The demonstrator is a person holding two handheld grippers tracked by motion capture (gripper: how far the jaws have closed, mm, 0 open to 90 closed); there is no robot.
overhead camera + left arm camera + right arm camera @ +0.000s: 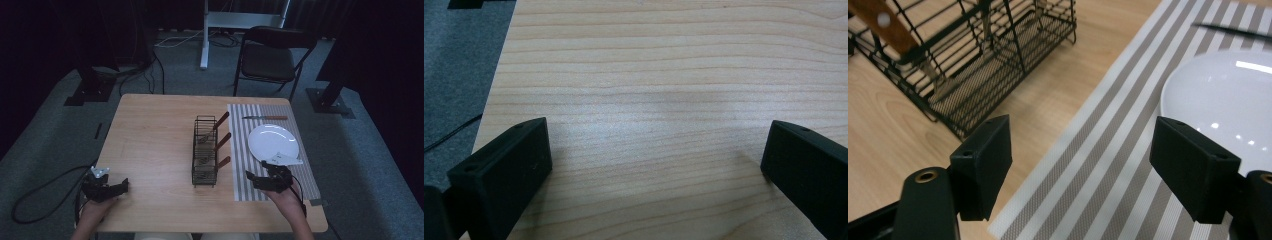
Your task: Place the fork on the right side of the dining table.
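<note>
Forks or spoons with wooden handles (222,141) stood in a black wire basket (204,172) in the middle of the bench (150,150). Three brown handles leaned out over the basket's right side, toward the striped mat (245,165). They were the things nearest the right tool (261,181), which sat on the near end of the mat, just beside the basket.

The right tool (1080,165) had its jaws wide apart and held nothing. The left tool (111,188) rested at the near left edge of the bench, well apart from everything. Its jaws (656,165) were wide too, with bare wood between them.

The handles looked stiff and light. Wood is not very slippery, so the best place to grab would be the wooden part that sticks up, not the thin metal down inside the wires. I think a handle would have to be lifted up before it came sideways, or it could catch on the wires and tip the light basket.

A white plate (272,141) lay on the mat, just past the right tool, with a folded paper napkin (285,159) at its near rim. It could break or slide if bumped. A knife (265,118) lay beyond the plate, at the far end of the mat. A chair (270,57) stood behind the bench.
</note>
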